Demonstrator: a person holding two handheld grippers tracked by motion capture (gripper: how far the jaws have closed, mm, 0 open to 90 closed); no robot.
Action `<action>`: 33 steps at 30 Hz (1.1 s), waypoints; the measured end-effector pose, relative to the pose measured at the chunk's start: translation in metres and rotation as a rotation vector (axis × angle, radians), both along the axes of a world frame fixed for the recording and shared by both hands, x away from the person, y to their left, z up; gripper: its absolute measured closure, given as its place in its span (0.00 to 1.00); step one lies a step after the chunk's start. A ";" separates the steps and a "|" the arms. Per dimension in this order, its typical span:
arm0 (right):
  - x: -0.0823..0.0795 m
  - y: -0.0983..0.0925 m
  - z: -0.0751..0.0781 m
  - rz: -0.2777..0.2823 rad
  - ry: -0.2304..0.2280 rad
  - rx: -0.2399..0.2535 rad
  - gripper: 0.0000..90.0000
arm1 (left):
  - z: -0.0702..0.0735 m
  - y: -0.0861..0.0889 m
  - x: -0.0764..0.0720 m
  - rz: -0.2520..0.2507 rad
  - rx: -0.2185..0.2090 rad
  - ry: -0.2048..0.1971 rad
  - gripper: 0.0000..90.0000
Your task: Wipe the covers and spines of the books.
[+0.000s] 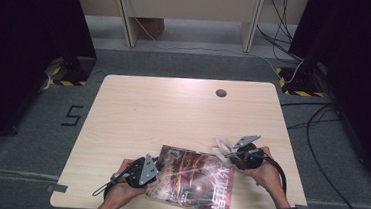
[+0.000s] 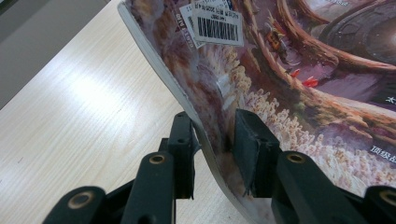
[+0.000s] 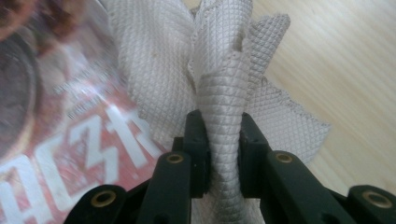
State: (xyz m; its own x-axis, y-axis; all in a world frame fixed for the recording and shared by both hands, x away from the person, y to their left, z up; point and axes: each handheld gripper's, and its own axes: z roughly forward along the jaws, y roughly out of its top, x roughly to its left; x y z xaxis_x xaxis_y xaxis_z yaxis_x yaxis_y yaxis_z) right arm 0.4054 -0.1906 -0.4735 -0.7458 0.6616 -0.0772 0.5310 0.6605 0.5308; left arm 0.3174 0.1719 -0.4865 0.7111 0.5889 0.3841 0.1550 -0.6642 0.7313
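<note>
- The left gripper [image 1: 154,168], held in the person's left hand [image 1: 124,186] at the near edge of the table [image 1: 183,104], was clamped on the left edge of a magazine [image 1: 192,179]; in the left gripper view its two black jaws stood one on each side of the bent cover [image 2: 289,93], pads pressing on it.
- The magazine lay near the front edge of the table, between the two hands, its glossy reddish-brown cover facing up, and its gripped edge curled up off the wood.
- A white barcode label [image 2: 218,27] sat on the cover, farther along from the jaws.
- The right gripper [image 1: 230,154], in the person's right hand [image 1: 266,172], was at the magazine's far right corner, its jaws closed on a bunched fold of white waffle-textured cloth [image 3: 224,93].
- The cloth fanned out beyond the jaws, partly over the magazine's cover [image 3: 79,135] with its large white lettering and partly over the bare table.
- Farther off, a round grommet hole [image 1: 221,93] sat near the table's far edge, well apart from everything else.
- Beyond the table were grey floor, cables [image 1: 317,125] and a marked number 5 [image 1: 72,115].
</note>
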 end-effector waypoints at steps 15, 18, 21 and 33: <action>0.000 -0.005 0.004 0.016 -0.018 0.042 0.87 | -0.001 0.001 0.001 0.005 -0.005 0.002 0.76; -0.002 0.002 0.007 0.035 -0.035 0.050 0.88 | 0.000 0.000 0.000 0.003 0.001 0.000 0.76; -0.004 0.010 0.009 0.065 -0.044 0.079 0.88 | -0.002 0.000 0.001 0.004 -0.003 0.002 0.76; -0.003 0.013 0.007 0.042 -0.028 0.058 0.88 | -0.001 0.000 0.000 0.004 -0.002 -0.002 0.76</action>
State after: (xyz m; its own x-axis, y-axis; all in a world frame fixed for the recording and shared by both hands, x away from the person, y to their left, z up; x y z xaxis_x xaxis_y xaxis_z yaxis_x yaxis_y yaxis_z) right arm 0.4022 -0.1780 -0.4668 -0.7710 0.6339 -0.0612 0.4878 0.6495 0.5833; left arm 0.3174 0.1719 -0.4877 0.7080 0.5925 0.3842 0.1560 -0.6618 0.7332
